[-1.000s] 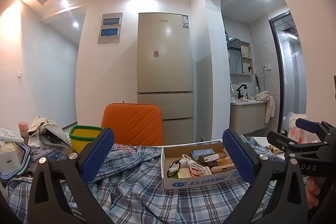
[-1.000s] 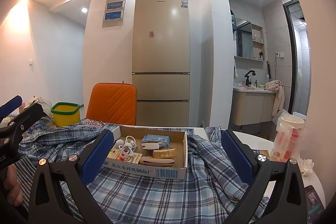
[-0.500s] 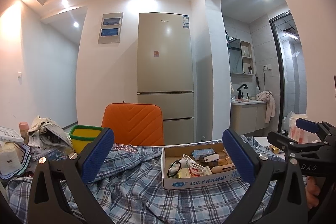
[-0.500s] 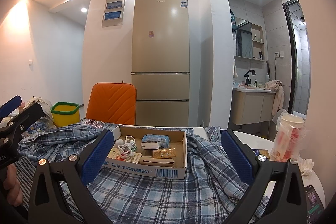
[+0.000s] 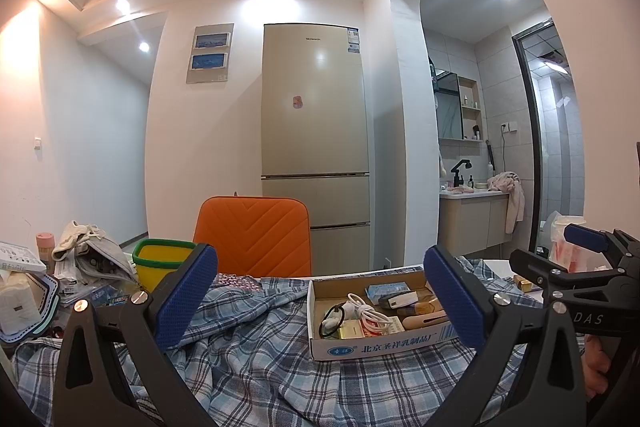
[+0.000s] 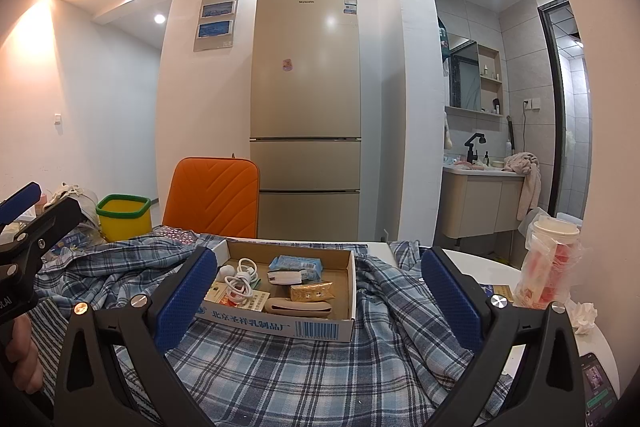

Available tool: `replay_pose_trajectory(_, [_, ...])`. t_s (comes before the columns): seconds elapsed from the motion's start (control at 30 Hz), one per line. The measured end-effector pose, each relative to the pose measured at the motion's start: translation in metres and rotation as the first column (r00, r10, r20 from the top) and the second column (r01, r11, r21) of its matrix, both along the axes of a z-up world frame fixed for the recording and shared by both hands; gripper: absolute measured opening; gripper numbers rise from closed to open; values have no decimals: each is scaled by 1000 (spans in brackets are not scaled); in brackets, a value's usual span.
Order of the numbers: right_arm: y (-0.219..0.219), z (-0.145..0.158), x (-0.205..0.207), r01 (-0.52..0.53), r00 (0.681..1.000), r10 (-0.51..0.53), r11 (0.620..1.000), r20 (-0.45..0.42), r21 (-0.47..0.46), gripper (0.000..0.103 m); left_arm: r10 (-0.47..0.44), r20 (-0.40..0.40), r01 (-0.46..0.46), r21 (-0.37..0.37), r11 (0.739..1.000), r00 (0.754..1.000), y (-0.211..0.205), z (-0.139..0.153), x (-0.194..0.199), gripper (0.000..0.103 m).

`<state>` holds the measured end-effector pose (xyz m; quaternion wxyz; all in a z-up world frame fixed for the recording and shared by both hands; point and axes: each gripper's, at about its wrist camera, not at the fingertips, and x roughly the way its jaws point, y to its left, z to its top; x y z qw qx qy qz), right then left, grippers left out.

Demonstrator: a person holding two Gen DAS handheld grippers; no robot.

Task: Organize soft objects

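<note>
Your left tool [image 5: 320, 301] is spread wide and empty above the plaid shirt [image 5: 256, 363], which lies crumpled across the bench from its left edge to its right edge. The cardboard box [image 6: 280, 323] of small items sits on the shirt at the middle; pull the fabric before you move the box and it will likely tip or spill. Your right tool [image 6: 318, 301] is equally wide and empty; a sweep toward the right edge risks toppling the bagged cup [image 6: 550, 263] there.

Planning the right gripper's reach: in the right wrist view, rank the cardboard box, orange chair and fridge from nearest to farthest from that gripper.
1. Cardboard box, just ahead between the open jaws, on the plaid shirt.
2. Orange chair, behind the table, left of centre.
3. Fridge, against the far wall, centre.
</note>
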<state>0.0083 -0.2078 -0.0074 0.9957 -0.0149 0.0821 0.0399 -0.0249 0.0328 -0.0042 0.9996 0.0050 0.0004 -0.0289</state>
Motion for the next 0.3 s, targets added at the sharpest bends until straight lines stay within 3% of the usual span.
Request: replay_pose_trajectory(0.3, [0, 0, 0, 0, 1000, 0, 1000, 0, 0, 103, 0, 1, 0, 0, 1000, 1000, 0, 0, 0, 103])
